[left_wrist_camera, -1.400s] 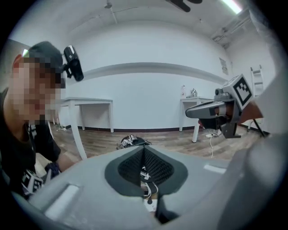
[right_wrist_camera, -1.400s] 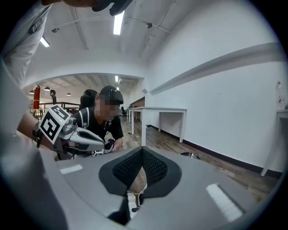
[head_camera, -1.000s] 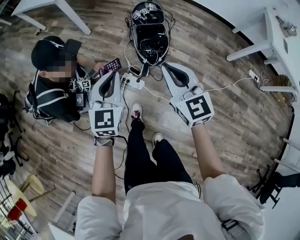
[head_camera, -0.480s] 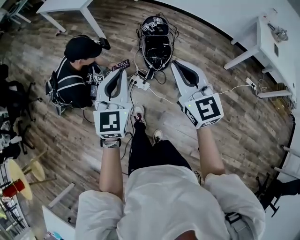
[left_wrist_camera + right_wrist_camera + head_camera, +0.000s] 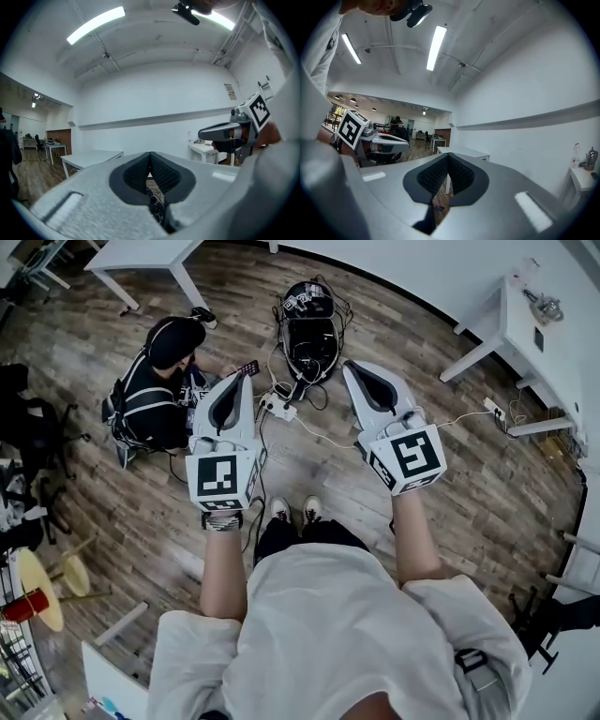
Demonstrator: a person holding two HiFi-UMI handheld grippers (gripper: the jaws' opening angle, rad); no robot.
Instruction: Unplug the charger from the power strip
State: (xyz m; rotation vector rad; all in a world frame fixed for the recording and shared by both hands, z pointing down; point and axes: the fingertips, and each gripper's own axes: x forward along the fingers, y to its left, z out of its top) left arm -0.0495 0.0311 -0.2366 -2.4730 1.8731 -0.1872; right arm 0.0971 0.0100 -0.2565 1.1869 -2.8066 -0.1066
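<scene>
Floorboards (image 5: 487, 493) bear the power strip (image 5: 279, 408) below closed left gripper (image 5: 245, 383) and closed right gripper (image 5: 351, 368).

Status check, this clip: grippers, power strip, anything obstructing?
Left gripper and right gripper shut, empty, held level. Power strip on floor below, untouched; plugs too small to read. Seated person beside it.

Your room is bright. Long ceiling lights (image 5: 96, 23) glare white above you. Everything bends round at the edges, and the corners go dark.
</scene>
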